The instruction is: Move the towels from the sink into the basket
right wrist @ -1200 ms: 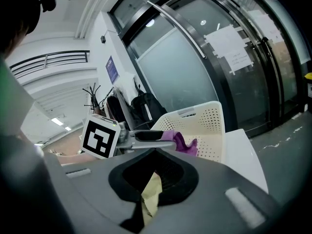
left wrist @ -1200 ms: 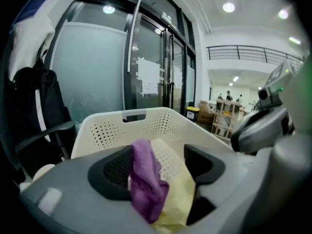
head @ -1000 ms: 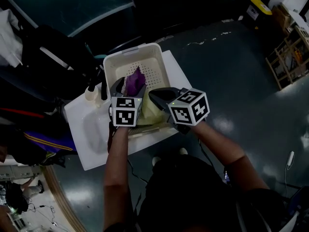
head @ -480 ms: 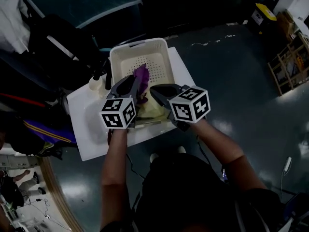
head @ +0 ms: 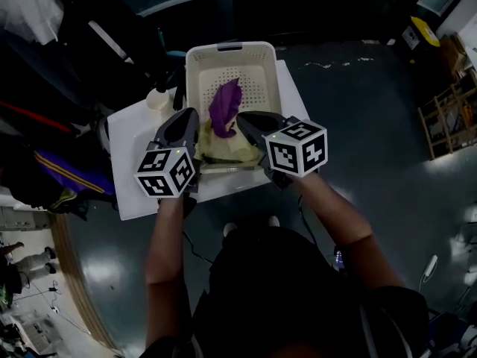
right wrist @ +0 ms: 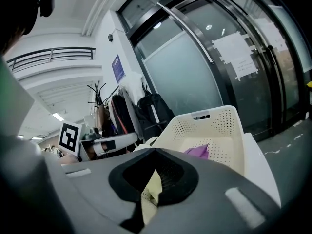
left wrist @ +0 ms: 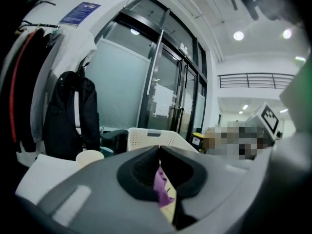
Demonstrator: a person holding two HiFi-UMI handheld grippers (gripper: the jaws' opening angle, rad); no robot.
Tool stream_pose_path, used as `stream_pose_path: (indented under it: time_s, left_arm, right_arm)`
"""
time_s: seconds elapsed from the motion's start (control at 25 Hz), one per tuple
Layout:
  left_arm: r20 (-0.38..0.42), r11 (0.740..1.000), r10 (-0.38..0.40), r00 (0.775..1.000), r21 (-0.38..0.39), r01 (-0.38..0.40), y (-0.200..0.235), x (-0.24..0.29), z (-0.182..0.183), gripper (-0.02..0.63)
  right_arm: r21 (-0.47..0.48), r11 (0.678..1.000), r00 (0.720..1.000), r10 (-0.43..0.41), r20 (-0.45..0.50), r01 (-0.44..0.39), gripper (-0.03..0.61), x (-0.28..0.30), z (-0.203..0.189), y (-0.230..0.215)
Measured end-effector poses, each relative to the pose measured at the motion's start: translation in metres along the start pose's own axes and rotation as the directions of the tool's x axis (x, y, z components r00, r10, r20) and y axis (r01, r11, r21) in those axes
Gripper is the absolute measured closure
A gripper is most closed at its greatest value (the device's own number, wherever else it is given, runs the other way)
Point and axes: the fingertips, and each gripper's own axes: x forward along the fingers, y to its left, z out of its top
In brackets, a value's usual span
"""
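Observation:
A cream perforated basket (head: pixel 257 57) stands on the white sink unit (head: pixel 127 144). A purple towel (head: pixel 223 104) drapes from inside the basket over its near rim onto a pale yellow towel (head: pixel 227 150) below. My left gripper (head: pixel 192 118) sits at the purple towel's left edge. In the left gripper view the left gripper (left wrist: pixel 159 149) is shut, with the purple towel (left wrist: pixel 161 183) pinched between the jaws and yellow cloth under it. My right gripper (head: pixel 243 119) is just right of the purple towel. In its own view the right gripper (right wrist: pixel 155 150) is shut on the yellow towel (right wrist: pixel 151 191).
A small white bottle (head: pixel 156 99) stands at the sink unit's back left, next to the basket. Dark bags and hanging clothes (head: pixel 67 58) crowd the left side. Bare grey floor (head: pixel 373 103) lies to the right, and glass doors (right wrist: pixel 214 67) stand behind the basket.
The left gripper's jaws have closed beside the purple towel. Both grippers have shifted toward the basket, and more of the purple towel now lies inside it.

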Motion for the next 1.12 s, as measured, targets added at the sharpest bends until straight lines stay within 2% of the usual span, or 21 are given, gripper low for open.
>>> stream_pose_path:
  time_s: [0.72,1.12]
  left_arm:
    - [-0.05,0.987,0.119,0.992,-0.099,-0.123,0.074,-0.095,-0.043,0.603]
    - [-0.141,0.986,0.099,0.985,-0.118,-0.116,0.1,-0.128,-0.088,0.603]
  right_arm:
    - [-0.046,0.992,0.992,0.117,-0.048,-0.12,0.58,0.039,-0.01,0.082]
    - [-0.045,0.977,0.974,0.201,-0.1,-0.206,0.58,0.062,-0.034,0.136]
